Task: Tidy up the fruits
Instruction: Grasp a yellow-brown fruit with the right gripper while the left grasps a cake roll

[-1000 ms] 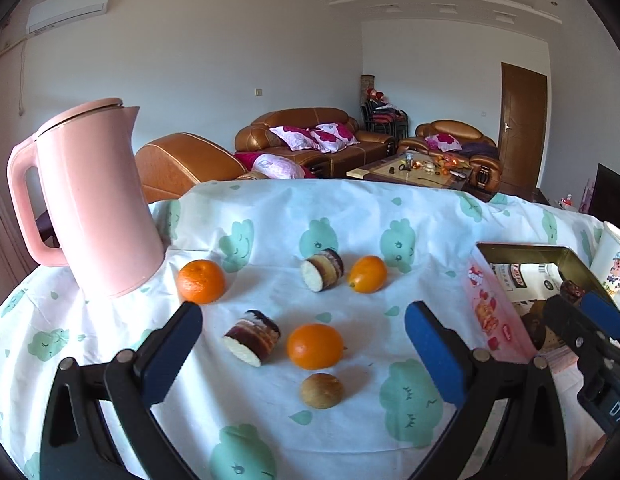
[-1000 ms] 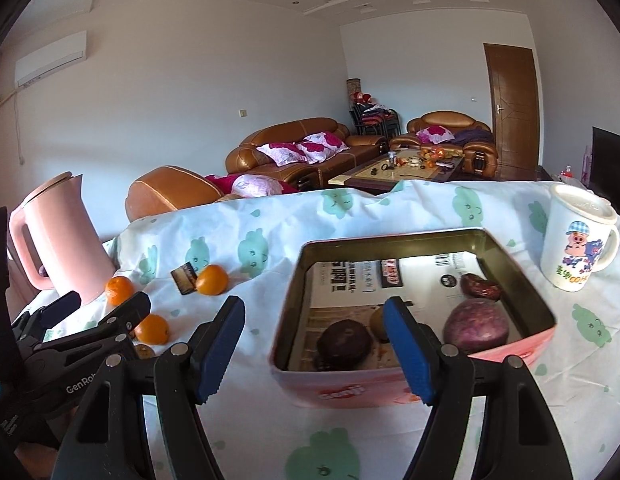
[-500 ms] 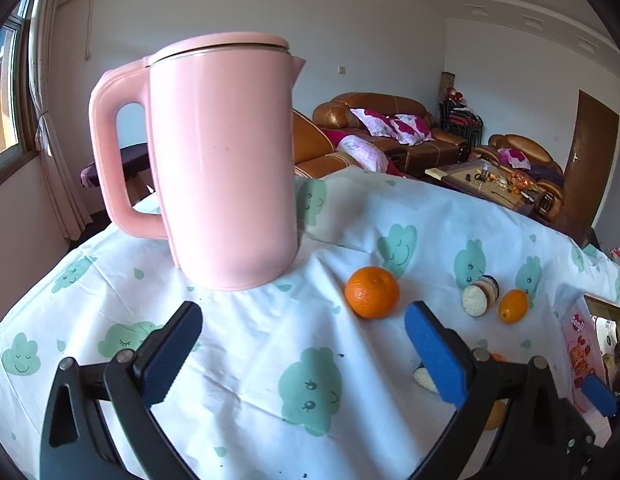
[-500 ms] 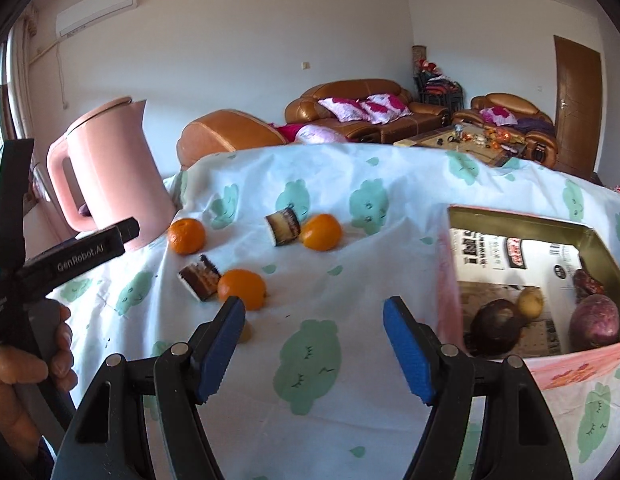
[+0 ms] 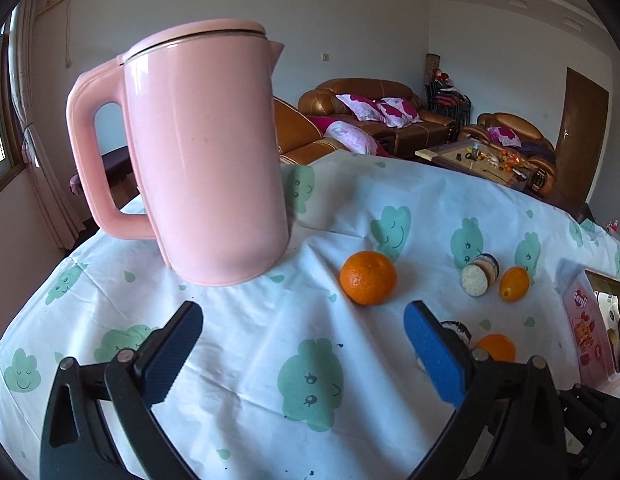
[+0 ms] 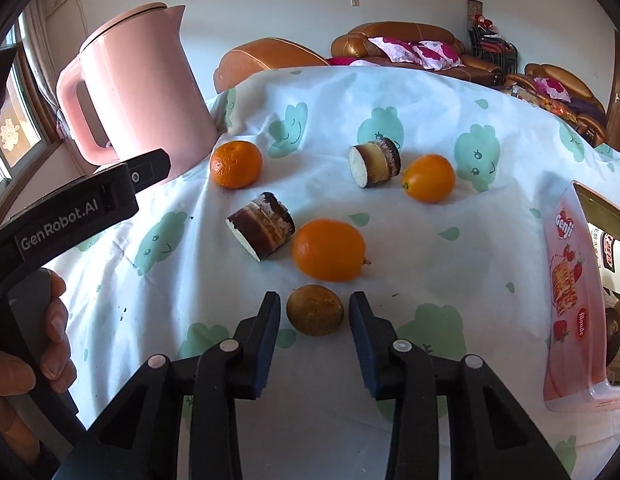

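The right tool (image 6: 314, 322) sits low over the worktop (image 6: 429, 100), its two blue pads spread on either side of a small brown-green round fruit (image 6: 315, 309), possibly a kiwi or a passion fruit; narrow gaps show on both sides, so the pads are not clamped on it. Just beyond that fruit lies an orange (image 6: 329, 249), and to its left, nearly touching it, a cut piece of layered cake roll (image 6: 262, 224) on its side. Farther back are a second cake roll piece (image 6: 374, 163) with a smaller orange (image 6: 429, 178) near its right, and a mandarin (image 6: 236, 164) beside the pink kettle (image 6: 138, 88) at the far left. The pink Genji box (image 6: 569, 292) stands at the right edge, dark fruit inside it only partly visible.

The left tool (image 5: 302, 344) is wide open and holds nothing, above the cloud-printed cloth (image 5: 310, 380) near the kettle, to the left of the fruit group. A hand (image 6: 34, 344) grips its handle.
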{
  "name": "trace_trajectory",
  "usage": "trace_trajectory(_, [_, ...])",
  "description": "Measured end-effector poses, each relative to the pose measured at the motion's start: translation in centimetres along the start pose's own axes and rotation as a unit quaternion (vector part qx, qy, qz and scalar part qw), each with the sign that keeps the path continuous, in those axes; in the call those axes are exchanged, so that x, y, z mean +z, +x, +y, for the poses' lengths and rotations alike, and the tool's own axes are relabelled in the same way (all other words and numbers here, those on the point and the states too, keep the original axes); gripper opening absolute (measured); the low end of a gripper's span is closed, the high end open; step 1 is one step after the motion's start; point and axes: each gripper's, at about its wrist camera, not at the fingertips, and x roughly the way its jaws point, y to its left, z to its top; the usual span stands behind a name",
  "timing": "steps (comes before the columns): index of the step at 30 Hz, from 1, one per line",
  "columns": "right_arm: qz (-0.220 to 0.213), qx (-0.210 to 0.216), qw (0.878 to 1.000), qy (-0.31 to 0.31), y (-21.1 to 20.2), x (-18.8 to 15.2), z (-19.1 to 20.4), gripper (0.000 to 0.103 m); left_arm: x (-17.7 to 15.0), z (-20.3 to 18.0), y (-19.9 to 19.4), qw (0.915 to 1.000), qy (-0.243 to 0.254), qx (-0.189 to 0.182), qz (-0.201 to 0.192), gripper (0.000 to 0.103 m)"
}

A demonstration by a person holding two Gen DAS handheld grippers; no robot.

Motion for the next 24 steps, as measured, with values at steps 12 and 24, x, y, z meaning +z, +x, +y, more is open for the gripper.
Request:
trace_trajectory(12, [-0.089,-0.064,0.994,0.007,-5.3,-1.3,-3.3,0.03,-0.9,-3.0,0.5,0.995,0.069,-0.071,0.012,0.081])
trace_trajectory(24, [-0.095,-0.048,0.994,0.024,-6.4,-1.3,-5.2,0.03,-1.8,-7.2,2.3,0.9819,0.137,-0.114,0.064,0.065])
